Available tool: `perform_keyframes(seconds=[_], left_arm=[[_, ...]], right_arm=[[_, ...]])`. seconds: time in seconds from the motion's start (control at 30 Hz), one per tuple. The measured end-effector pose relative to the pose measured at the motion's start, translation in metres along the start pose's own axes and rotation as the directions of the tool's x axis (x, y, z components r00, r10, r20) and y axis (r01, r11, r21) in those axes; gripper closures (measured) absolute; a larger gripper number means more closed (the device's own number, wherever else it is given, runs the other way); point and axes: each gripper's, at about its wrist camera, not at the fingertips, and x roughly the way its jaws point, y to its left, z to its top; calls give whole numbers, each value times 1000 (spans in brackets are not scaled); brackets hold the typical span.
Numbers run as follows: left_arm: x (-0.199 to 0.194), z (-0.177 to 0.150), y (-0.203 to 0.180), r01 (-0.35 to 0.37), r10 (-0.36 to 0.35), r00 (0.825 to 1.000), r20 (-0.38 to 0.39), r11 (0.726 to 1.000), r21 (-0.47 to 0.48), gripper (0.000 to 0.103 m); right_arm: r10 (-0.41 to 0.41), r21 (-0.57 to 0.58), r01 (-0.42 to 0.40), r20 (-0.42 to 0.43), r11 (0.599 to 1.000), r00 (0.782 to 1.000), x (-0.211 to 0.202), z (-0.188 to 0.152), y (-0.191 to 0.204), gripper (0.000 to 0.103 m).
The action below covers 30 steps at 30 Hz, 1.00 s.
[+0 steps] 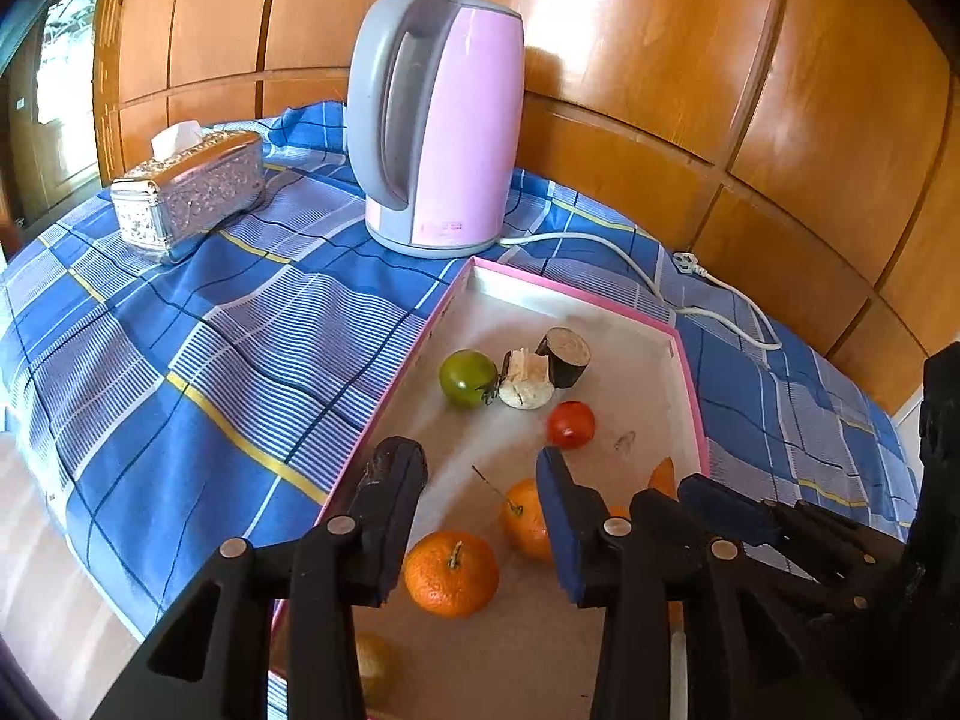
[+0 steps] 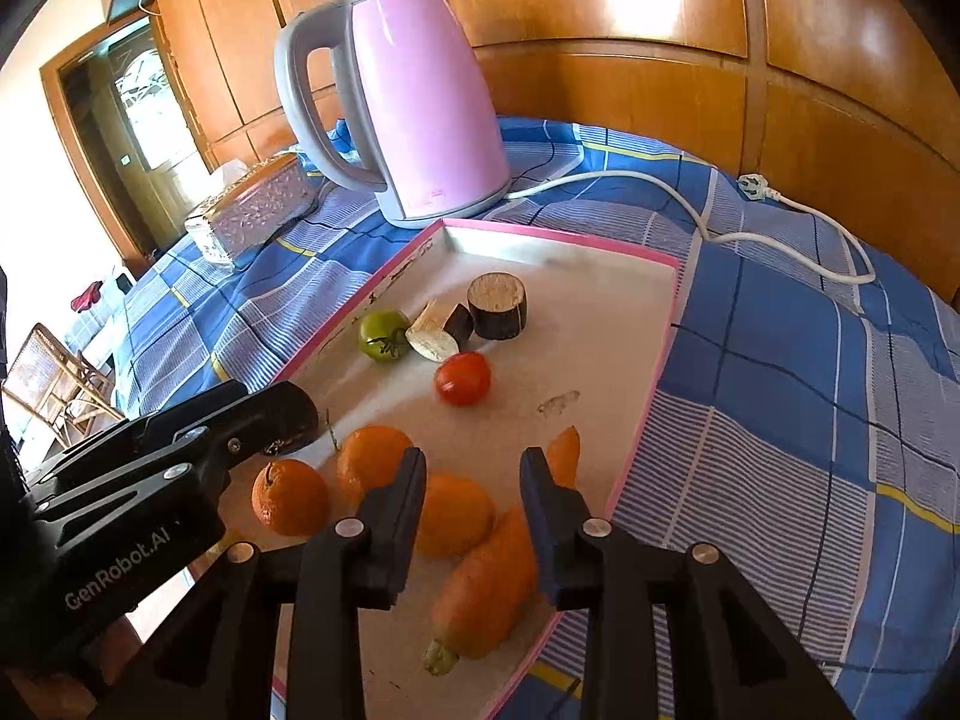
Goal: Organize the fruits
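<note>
A pink-rimmed white tray [image 1: 687, 360] [image 2: 654, 336] lies on the blue checked cloth. It holds a green tomato [image 1: 468, 378] [image 2: 381, 333], a red tomato [image 1: 570, 425] [image 2: 462, 379], eggplant pieces [image 1: 564, 357] [image 2: 497, 305], several oranges [image 1: 451, 573] [image 2: 290, 497] and a carrot [image 2: 489, 582]. My left gripper [image 1: 480, 474] is open above the oranges and holds nothing. My right gripper [image 2: 474, 468] is open over an orange [image 2: 453, 513] and the carrot. The left gripper also shows in the right wrist view [image 2: 282, 414].
A pink kettle [image 1: 435, 120] [image 2: 414, 102] stands just behind the tray, its white cord [image 1: 660, 282] [image 2: 708, 210] trailing right. A silver tissue box [image 1: 189, 192] [image 2: 252, 210] sits at the back left. Wood panels close the back.
</note>
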Motion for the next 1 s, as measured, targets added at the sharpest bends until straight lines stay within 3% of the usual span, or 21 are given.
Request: perform_keyframes(seconds=[0.5, 0.73, 1.0], left_arm=[[-22, -14, -3, -50, 50, 998, 48, 999, 11, 41], [-37, -26, -4, -83, 83, 993, 83, 997, 2, 25], [-48, -43, -11, -97, 96, 990, 105, 995, 12, 20]], right_arm=[[-77, 31, 75, 72, 997, 994, -30, -16, 4, 66], [-122, 76, 115, 93, 990, 988, -42, -31, -2, 65], [-151, 78, 144, 93, 986, 984, -49, -45, 0, 65]])
